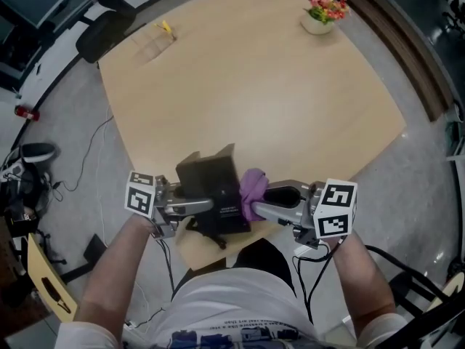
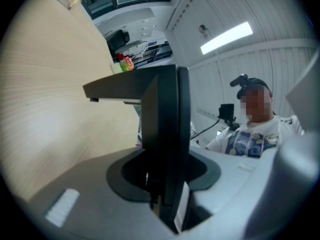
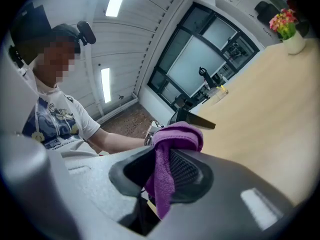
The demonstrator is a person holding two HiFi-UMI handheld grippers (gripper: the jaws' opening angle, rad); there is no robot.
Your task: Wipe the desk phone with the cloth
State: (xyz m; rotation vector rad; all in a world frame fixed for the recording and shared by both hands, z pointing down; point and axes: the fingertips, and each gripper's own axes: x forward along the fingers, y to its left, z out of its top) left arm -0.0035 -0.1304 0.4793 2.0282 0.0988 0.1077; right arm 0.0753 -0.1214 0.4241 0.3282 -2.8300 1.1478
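The desk phone (image 1: 214, 187) sits at the near edge of the light wooden table (image 1: 290, 100), close to the middle of that edge, with part of its black body overhanging it. The left gripper (image 1: 209, 204) reaches in level from the left. In the left gripper view its jaws are closed on a thin black panel of the desk phone (image 2: 167, 114), which stands upright between them at the left gripper (image 2: 165, 184). The right gripper (image 1: 256, 209) comes in from the right. Its jaws pinch a purple cloth (image 1: 253, 187). In the right gripper view a fold of the cloth (image 3: 167, 169) hangs between the jaws at the right gripper (image 3: 161, 180) and bunches above them. In the head view the cloth touches the right side of the phone. A line of pale print shows on the phone's near face, too small to read. Each gripper carries a marker cube, left (image 1: 140, 193) and right (image 1: 334, 208), bearing black-and-white square patterns with no legible text. A white flower pot (image 1: 323, 11) with pink and orange flowers stands near the far right corner of the table, well apart from the phone.
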